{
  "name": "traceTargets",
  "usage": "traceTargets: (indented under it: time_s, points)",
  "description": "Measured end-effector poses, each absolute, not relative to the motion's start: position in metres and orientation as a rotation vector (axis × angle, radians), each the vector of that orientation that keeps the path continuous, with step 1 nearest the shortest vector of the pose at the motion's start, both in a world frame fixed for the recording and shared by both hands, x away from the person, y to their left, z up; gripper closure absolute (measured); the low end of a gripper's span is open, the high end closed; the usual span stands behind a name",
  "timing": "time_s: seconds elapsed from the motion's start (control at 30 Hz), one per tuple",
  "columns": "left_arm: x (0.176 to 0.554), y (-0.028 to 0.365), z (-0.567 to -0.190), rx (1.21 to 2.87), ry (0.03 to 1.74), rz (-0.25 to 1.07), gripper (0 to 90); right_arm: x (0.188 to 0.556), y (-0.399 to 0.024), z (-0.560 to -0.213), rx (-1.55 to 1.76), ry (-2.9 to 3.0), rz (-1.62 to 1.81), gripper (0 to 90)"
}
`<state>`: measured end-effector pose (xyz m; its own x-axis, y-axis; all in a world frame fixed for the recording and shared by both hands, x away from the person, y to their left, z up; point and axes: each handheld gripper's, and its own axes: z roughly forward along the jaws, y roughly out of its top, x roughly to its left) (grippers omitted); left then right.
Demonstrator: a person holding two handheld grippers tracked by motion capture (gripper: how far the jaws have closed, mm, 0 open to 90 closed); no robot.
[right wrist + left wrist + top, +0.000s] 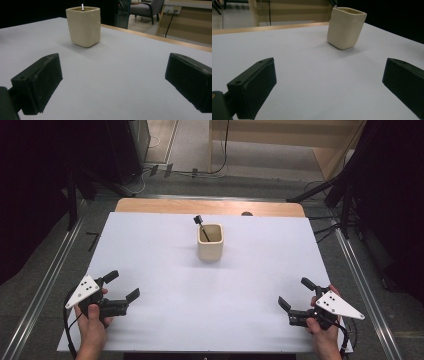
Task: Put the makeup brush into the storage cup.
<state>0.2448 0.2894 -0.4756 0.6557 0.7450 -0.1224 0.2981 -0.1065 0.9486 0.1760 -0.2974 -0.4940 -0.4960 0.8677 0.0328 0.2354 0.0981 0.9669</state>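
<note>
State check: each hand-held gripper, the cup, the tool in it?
Left hand-held gripper: open, empty, at the near left of the table.
Right hand-held gripper: open, empty, at the near right.
Cream cup: upright, untouched, mid-table.
Black tool: standing in the cup, leaning, top poking out.

The left gripper (329,82) is low over the white worktop (312,75), and its two black jaws stand wide apart with nothing between them. Ahead, closer to the far edge of the worktop, stands a cream cup (345,27) with rounded square walls, upright and well apart from the jaws. A thin dark tip (334,3) rises at the cup's rim. A wooden strip (267,27) runs along the far edge.
</note>
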Motion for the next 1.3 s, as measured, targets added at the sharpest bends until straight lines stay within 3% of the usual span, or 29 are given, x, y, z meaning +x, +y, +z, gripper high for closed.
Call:
traceTargets:
  time_s: [1.3]
  points:
    - [0.235,0.312,-0.478,1.676,0.855,0.473,0.0,0.176,-0.301,-0.495,1.096,1.8,1.408,1.5]
